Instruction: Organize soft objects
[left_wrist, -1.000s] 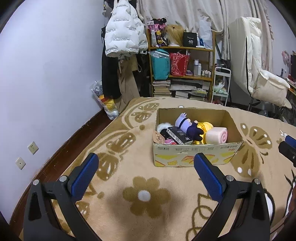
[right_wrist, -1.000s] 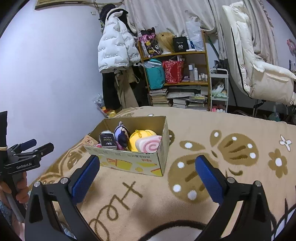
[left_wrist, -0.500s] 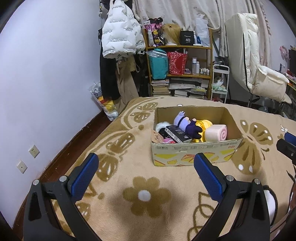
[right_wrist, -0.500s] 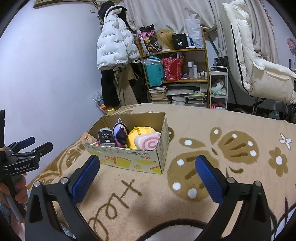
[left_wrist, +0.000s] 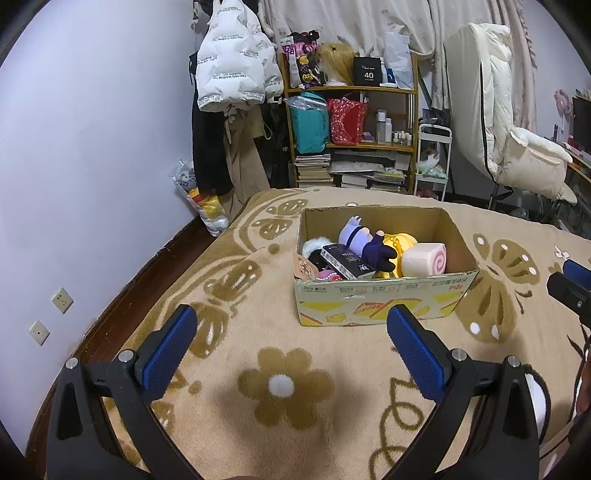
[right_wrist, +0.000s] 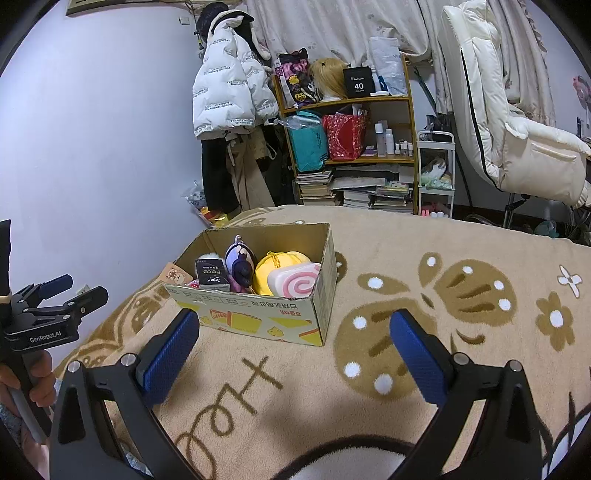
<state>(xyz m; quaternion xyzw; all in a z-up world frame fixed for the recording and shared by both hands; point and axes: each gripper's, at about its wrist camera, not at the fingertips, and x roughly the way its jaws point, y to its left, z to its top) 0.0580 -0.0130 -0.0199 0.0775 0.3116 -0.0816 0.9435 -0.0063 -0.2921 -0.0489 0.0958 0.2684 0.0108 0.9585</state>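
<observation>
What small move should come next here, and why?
Probably bring the right gripper forward and down toward the pink roll plush in the cardboard box. Both grippers are open and empty above the blanket, short of the box, and the roll lies on top at the box's near right corner.

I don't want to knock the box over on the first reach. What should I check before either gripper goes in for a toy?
1. Left gripper open and empty: ok.
2. Right gripper open and empty: ok.
3. Cardboard box upright on the blanket, top open: ok.
4. Swirl-roll plush exposed on top near the right wall: ok.
5. Purple plush free to lift: cannot tell, it lies against the yellow plush and the black carton.
6. Grippers apart from each other: ok.
</observation>
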